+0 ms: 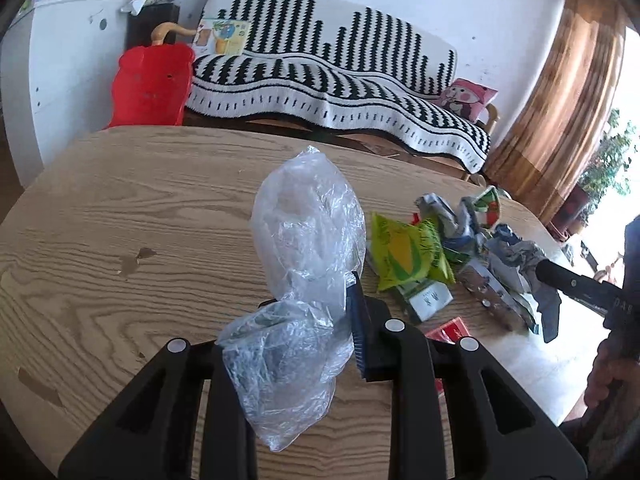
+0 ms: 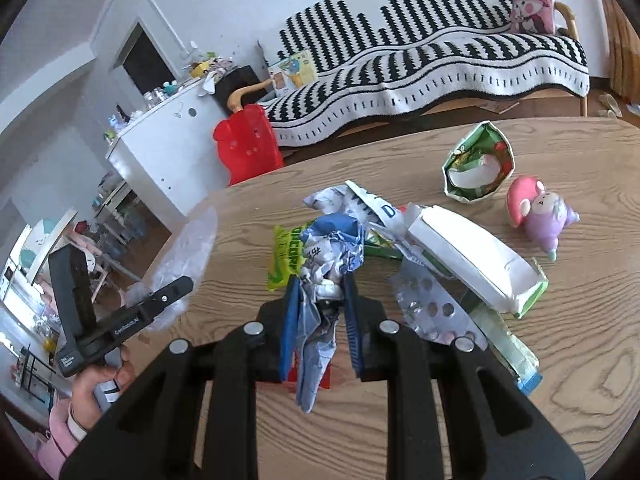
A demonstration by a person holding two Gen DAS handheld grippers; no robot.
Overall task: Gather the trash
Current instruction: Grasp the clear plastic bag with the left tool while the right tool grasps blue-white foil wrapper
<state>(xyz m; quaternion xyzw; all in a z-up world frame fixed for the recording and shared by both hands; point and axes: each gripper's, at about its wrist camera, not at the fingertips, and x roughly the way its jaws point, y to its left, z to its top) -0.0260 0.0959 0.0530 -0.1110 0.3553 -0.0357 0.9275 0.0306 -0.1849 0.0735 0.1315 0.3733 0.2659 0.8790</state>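
My left claw (image 1: 316, 320) is clamped on a clear plastic bag (image 1: 308, 232), which bunches up between the fingers and balloons above them, with a crumpled tail hanging down over the wooden surface (image 1: 120, 208). My right claw (image 2: 320, 312) is clamped on a crumpled blue-and-white wrapper (image 2: 332, 252); its wad sticks out past the blue pads (image 2: 289, 320) and a strip of it trails back toward the camera. Both pieces look lifted off the surface, though I cannot tell how clear of it the wrapper is. The rest of the trash lies in a loose pile on the surface just beyond my right claw: a yellow-green snack packet (image 2: 285, 260) partly under the wrapper, a torn white carton with green edges (image 2: 472, 256), a silver blister sheet (image 2: 428, 308) tucked against the carton, and another crumpled white-and-blue paper (image 2: 360, 204) behind. A green foil bag (image 2: 478, 164) stands open, apart from the pile, and a pink and purple plush toy (image 2: 540, 212) sits near it to the right. From my right claw's camera I see my left hand (image 2: 96, 392) gripping its black handle at the surface's left edge, with the bag beside it. Behind the surface stand a red plastic stool (image 1: 152, 84), a white cabinet (image 1: 72, 56) and a sofa under a black-and-white throw (image 1: 340, 80), with a pink cushion (image 1: 468, 96) at its far end.
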